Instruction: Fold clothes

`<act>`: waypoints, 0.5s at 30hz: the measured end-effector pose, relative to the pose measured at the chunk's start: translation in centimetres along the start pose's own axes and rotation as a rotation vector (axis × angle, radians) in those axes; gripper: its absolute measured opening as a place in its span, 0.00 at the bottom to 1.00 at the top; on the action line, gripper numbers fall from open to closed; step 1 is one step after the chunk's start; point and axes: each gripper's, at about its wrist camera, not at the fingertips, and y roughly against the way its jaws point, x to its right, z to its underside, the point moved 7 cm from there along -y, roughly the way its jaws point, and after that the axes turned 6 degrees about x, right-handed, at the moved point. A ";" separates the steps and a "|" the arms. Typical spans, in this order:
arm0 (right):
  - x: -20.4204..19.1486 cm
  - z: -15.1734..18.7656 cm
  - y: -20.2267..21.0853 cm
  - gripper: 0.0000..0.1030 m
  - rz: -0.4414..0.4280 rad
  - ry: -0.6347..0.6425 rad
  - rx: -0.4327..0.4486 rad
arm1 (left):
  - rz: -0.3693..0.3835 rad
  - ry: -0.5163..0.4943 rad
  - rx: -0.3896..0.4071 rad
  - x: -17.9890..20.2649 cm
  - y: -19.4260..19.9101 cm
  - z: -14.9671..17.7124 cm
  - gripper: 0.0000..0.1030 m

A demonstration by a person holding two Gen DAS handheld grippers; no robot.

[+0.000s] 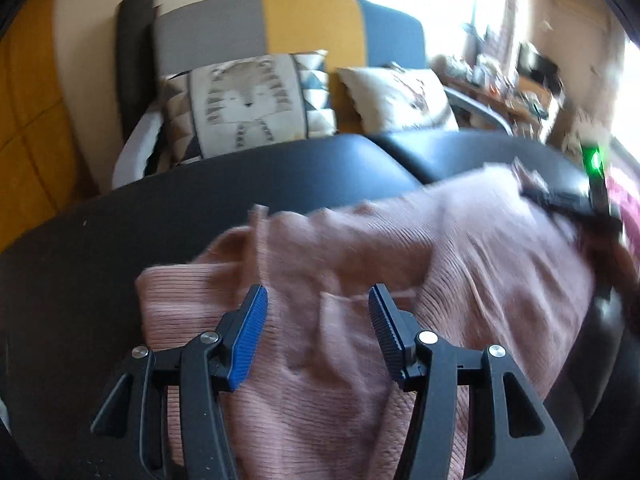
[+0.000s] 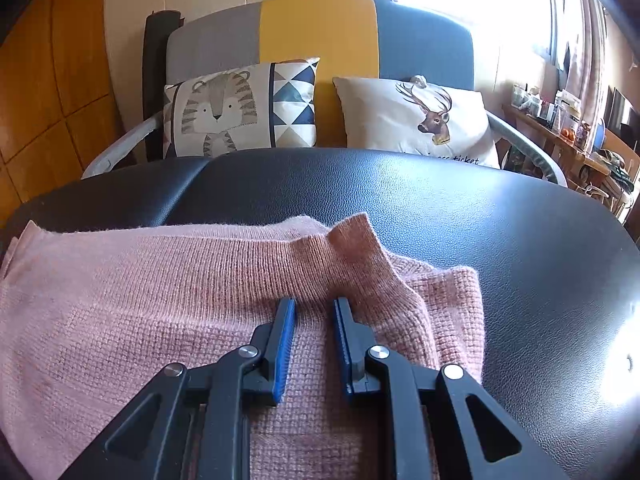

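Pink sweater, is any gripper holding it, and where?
Left gripper is open, holding nothing. Right gripper sits nearly closed at a fold of the pink sweater; grip cannot be told.

I see a pink ribbed knit sweater [image 2: 168, 304], soft and matt, on the black glossy leather-like table top [image 2: 480, 208].

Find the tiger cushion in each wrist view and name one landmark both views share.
Left wrist view: tiger cushion sits upper left of centre, blurred, beyond the black table.
Right wrist view: tiger cushion sits upper left of centre, sharp, against the chair back.
Shared landmark: the yellow chair-back panel, just right of the cushion.
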 end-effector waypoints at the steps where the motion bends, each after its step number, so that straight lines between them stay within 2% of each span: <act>1: 0.0 0.0 0.0 0.17 0.001 0.001 0.000 | -0.009 -0.025 -0.014 0.4 -0.3 0.2 0.54; 7: 0.0 0.0 0.0 0.17 -0.001 -0.002 0.003 | 0.002 -0.026 -0.081 0.7 -1.6 1.2 0.54; 9: 0.0 0.0 0.0 0.17 -0.004 -0.005 0.004 | 0.019 0.002 -0.096 0.6 -2.0 1.4 0.49; 10: 0.0 0.0 0.0 0.17 -0.005 -0.006 0.004 | 0.037 0.011 -0.094 0.7 -1.9 1.4 0.37; 11: 0.0 0.0 0.0 0.17 -0.007 -0.008 0.005 | 0.048 0.012 -0.095 0.9 -1.9 1.4 0.18; 13: 0.0 0.0 0.0 0.17 -0.009 -0.010 0.005 | 0.055 -0.012 -0.097 1.5 -1.7 1.3 0.11; 15: 0.1 0.0 0.0 0.17 -0.011 -0.011 0.006 | 0.050 -0.031 -0.090 1.8 -1.4 1.1 0.08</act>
